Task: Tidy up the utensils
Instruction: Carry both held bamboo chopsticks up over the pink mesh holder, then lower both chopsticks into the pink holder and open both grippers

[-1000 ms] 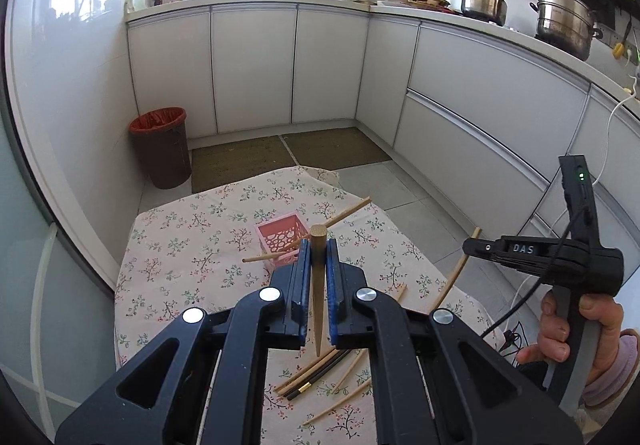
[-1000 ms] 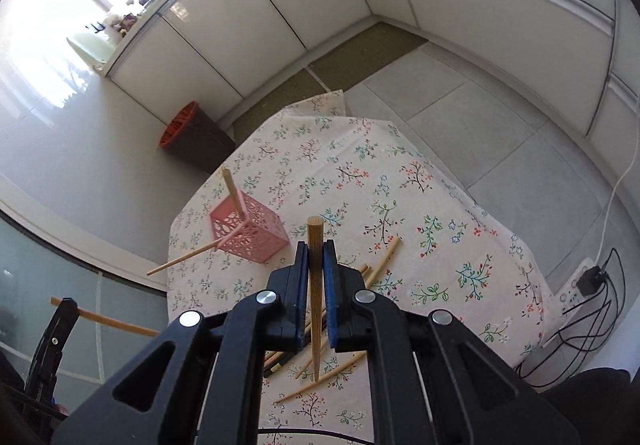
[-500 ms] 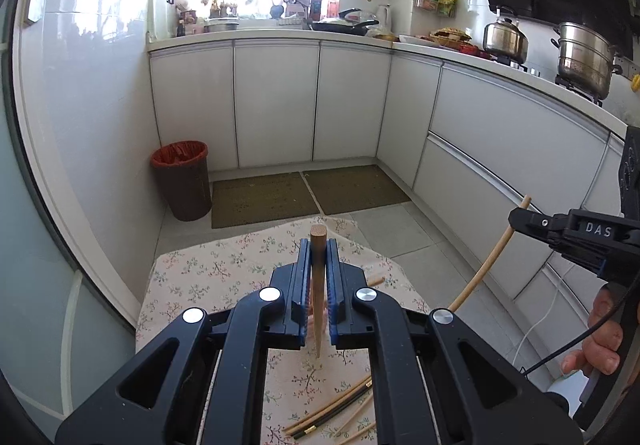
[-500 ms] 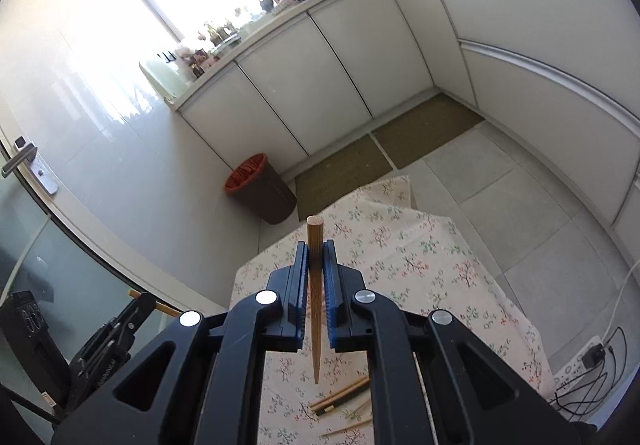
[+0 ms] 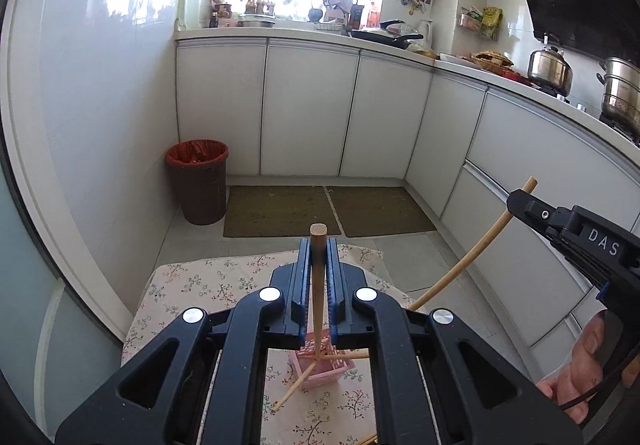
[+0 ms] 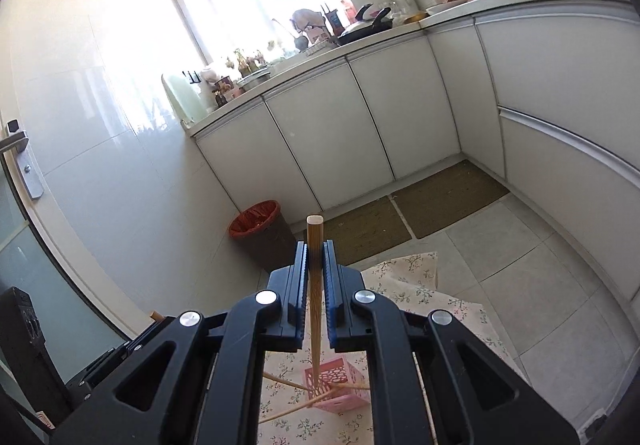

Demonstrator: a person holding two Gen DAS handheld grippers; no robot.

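Note:
My left gripper (image 5: 319, 257) is shut on a wooden chopstick (image 5: 318, 285) that stands upright between its blue pads, tip pointing down over the pink lattice holder (image 5: 322, 365). The holder sits on the floral tablecloth (image 5: 208, 281) with chopsticks leaning out of it. My right gripper (image 6: 316, 261) is shut on its own wooden chopstick (image 6: 315, 285), tip just above the pink holder (image 6: 338, 385). In the left wrist view the right gripper (image 5: 516, 201) shows at the right edge, its chopstick (image 5: 472, 253) slanting down toward the holder.
A dark bin with a red liner (image 5: 198, 181) stands on the floor by the wall. White kitchen cabinets (image 5: 308, 109) and two floor mats (image 5: 280, 211) lie beyond the table. A person's hand (image 5: 580, 377) grips the right tool. Loose chopsticks (image 5: 368, 439) lie near the table's front.
Both grippers have risen and tilted up, each still clamping its chopstick. The pink holder has slid from ahead of the fingers to beneath them. Most loose chopsticks on the cloth have dropped out of view.

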